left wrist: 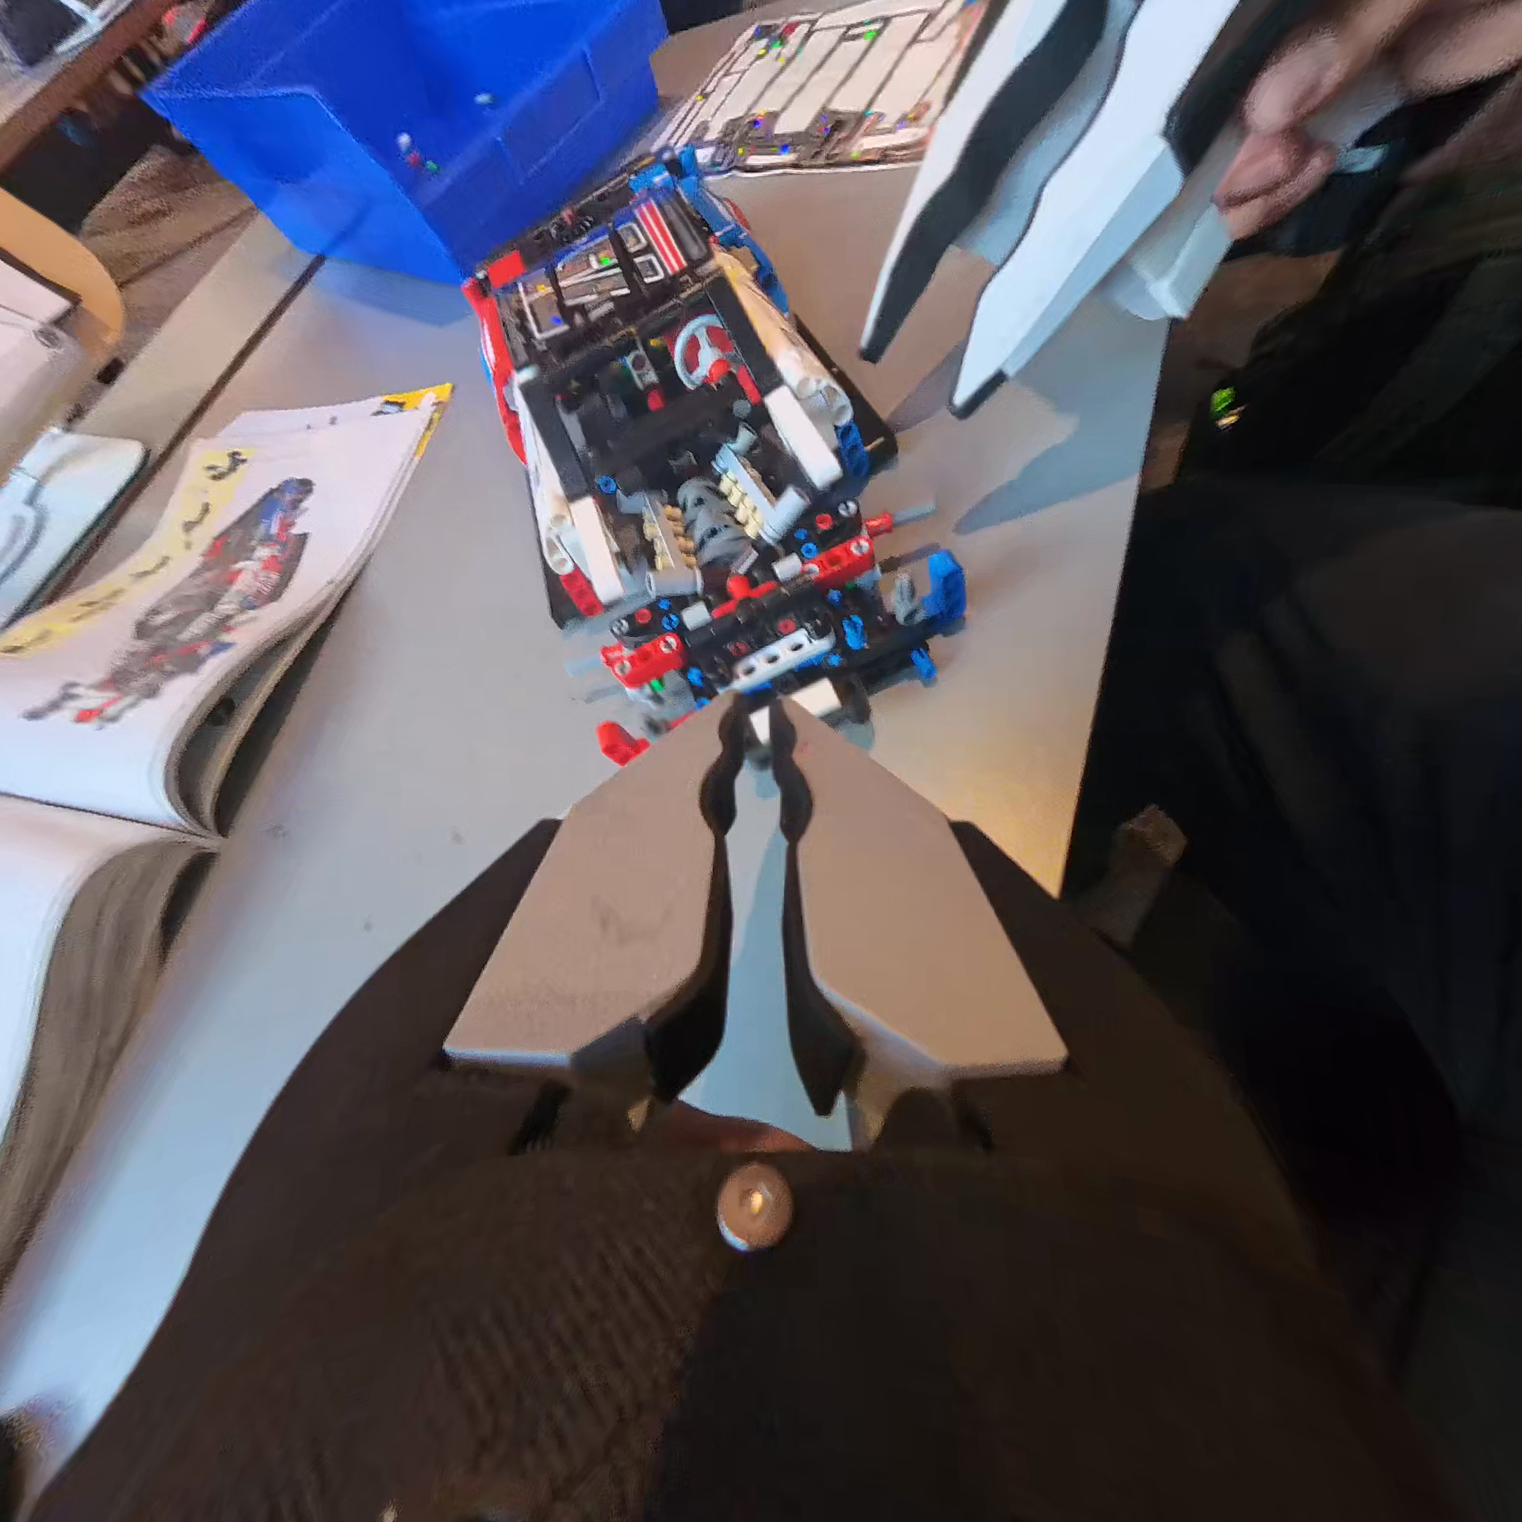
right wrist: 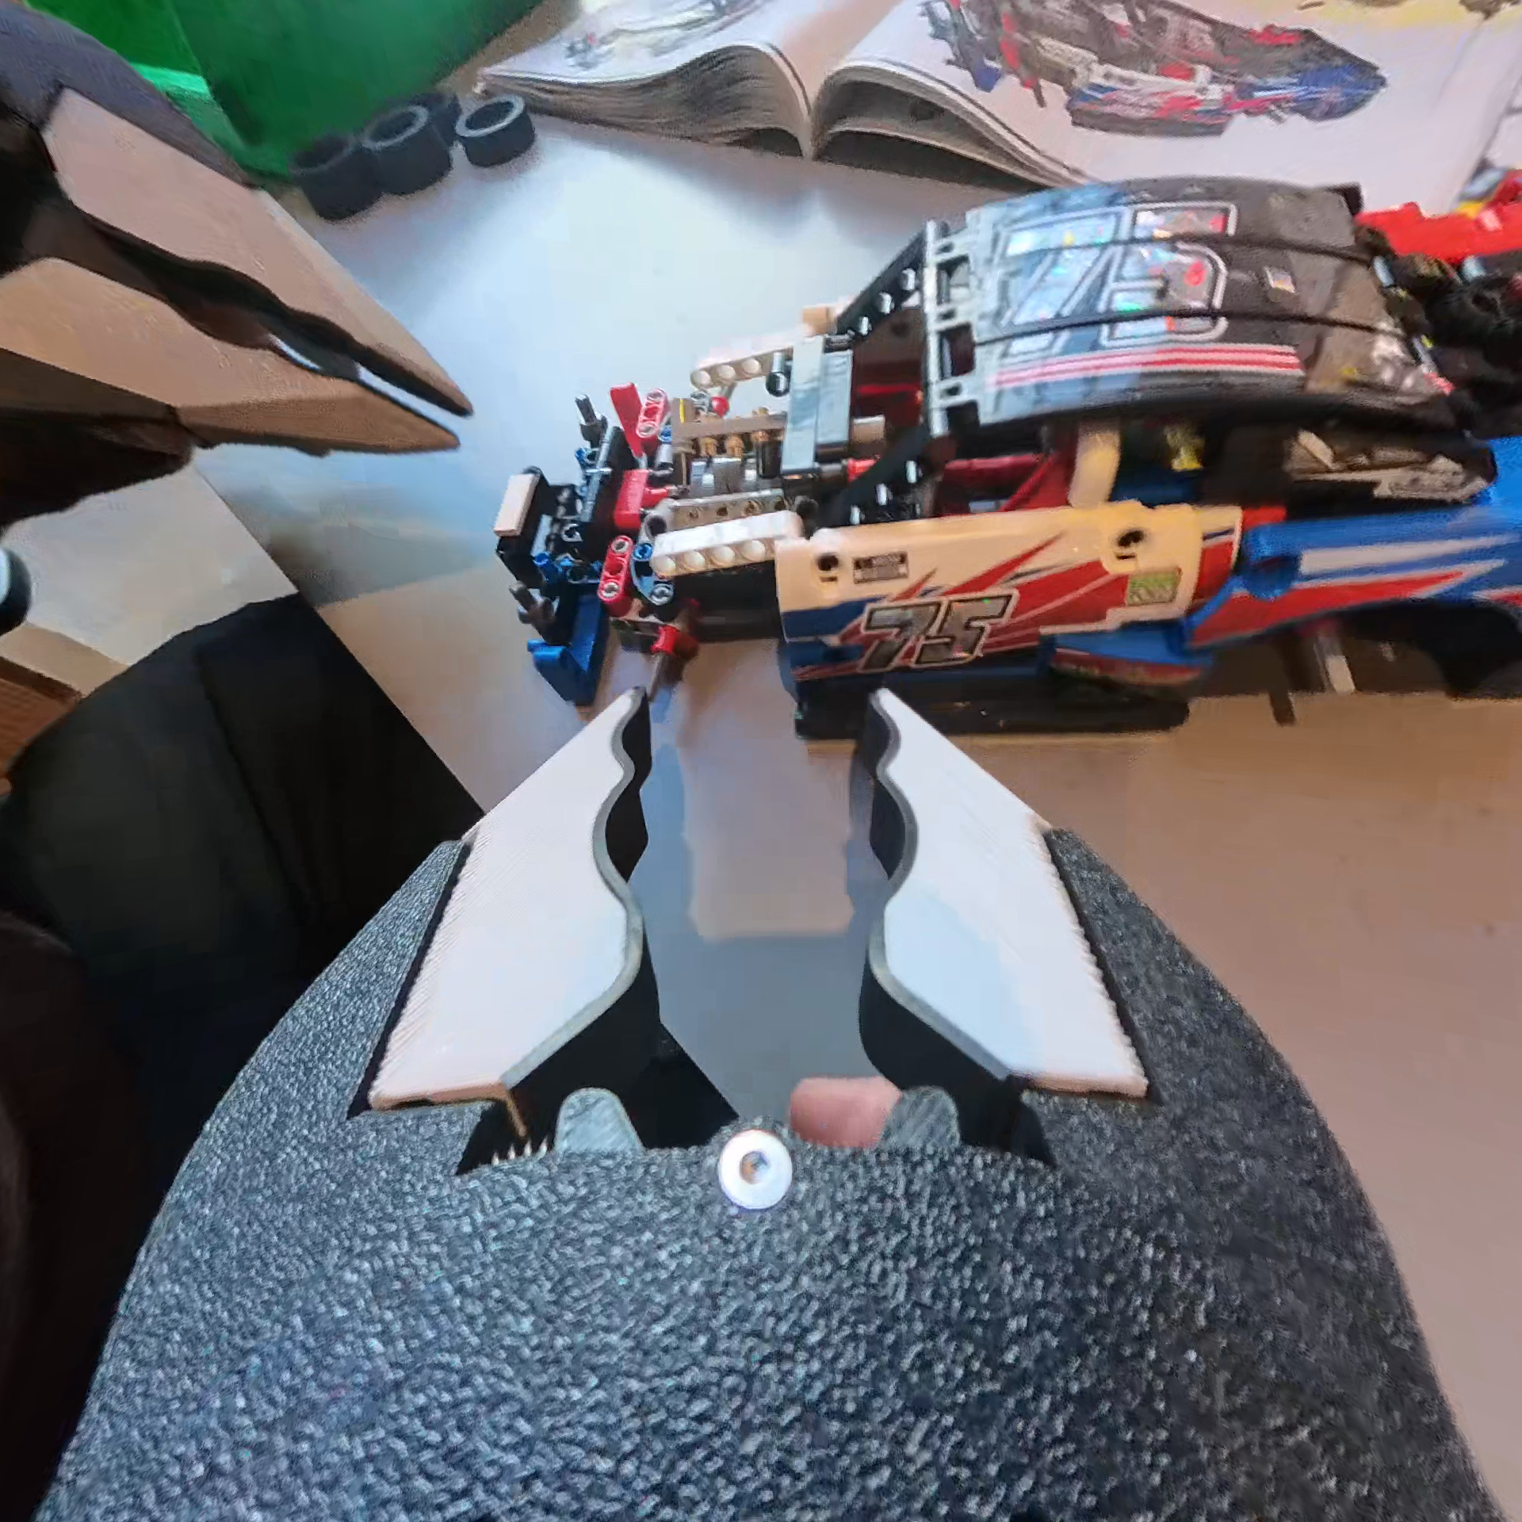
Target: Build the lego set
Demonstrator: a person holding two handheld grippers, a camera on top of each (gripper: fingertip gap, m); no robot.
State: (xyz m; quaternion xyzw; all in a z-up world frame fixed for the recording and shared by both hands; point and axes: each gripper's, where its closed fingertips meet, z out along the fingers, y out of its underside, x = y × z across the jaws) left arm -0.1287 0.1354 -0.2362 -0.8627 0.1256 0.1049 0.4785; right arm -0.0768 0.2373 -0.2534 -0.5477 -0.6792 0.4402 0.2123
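A partly built lego race car (left wrist: pixel 683 461), red, white, blue and black, lies on the grey table (left wrist: pixel 428 741) without wheels; its side shows in the right wrist view (right wrist: pixel 988 494). My left gripper (left wrist: pixel 756 725) is shut to a thin slit, its tips right at the car's open front end; nothing shows between them. From the right wrist view the left gripper (right wrist: pixel 461 424) sits a little left of the car's nose. My right gripper (right wrist: pixel 758 700) is open and empty, just short of the car's side behind the front axle. It also shows in the left wrist view (left wrist: pixel 922 379).
An open instruction booklet (left wrist: pixel 206 576) lies left of the car, also seen in the right wrist view (right wrist: pixel 824 91). A blue bin (left wrist: pixel 412 107) and a printed sheet (left wrist: pixel 824 82) stand behind. Black tyres (right wrist: pixel 412 148) lie by a green object (right wrist: pixel 288 58). The table edge (left wrist: pixel 1104 659) runs close on the right. About 35 cm separates my left fingertips from the green object (right wrist: pixel 288 58).
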